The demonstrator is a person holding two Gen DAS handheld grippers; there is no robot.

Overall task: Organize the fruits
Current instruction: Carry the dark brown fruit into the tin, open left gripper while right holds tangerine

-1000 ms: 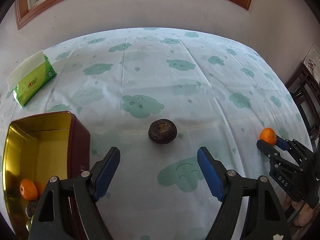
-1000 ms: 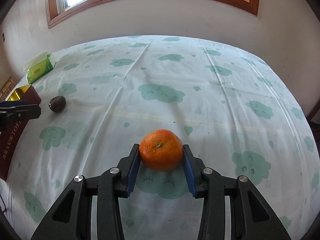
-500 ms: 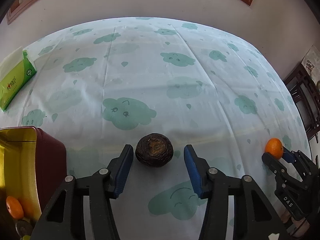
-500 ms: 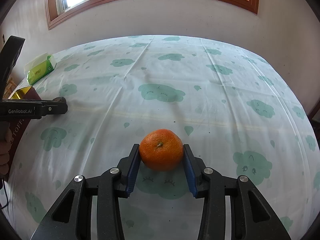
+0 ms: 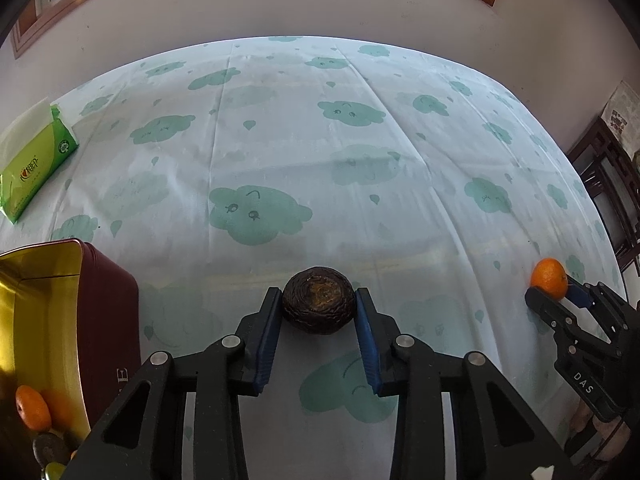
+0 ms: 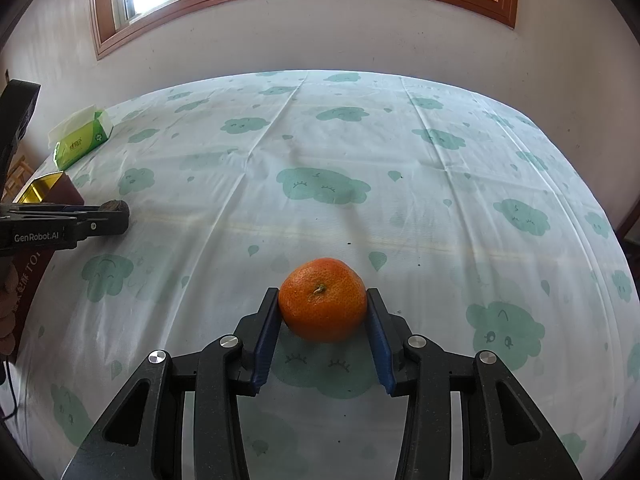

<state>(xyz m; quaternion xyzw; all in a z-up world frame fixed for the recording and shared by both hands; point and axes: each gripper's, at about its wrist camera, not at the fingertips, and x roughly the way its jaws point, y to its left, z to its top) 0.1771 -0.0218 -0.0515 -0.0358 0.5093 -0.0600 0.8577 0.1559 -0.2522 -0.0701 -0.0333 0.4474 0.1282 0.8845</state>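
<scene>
My left gripper (image 5: 318, 308) is shut on a dark brown wrinkled fruit (image 5: 319, 300) that rests on the cloud-print tablecloth, its blue pads touching both sides. My right gripper (image 6: 322, 312) is shut on an orange mandarin (image 6: 322, 299), also low over the cloth. In the left wrist view the right gripper (image 5: 560, 296) shows at far right with the mandarin (image 5: 549, 279). In the right wrist view the left gripper (image 6: 116, 216) shows at far left. A dark red tin with a gold inside (image 5: 44, 304) stands left of the left gripper and holds a mandarin (image 5: 33, 407) and dark fruits.
A green tissue pack (image 5: 34, 160) lies at the table's far left, also in the right wrist view (image 6: 82, 140). The tin (image 6: 52, 190) stands behind the left gripper. A white wall and window run behind the table. Dark wooden furniture (image 5: 608, 184) stands at right.
My left gripper moved forward around the dark fruit and closed on it; it was open a second ago. My right gripper stays shut on the mandarin, barely moved.
</scene>
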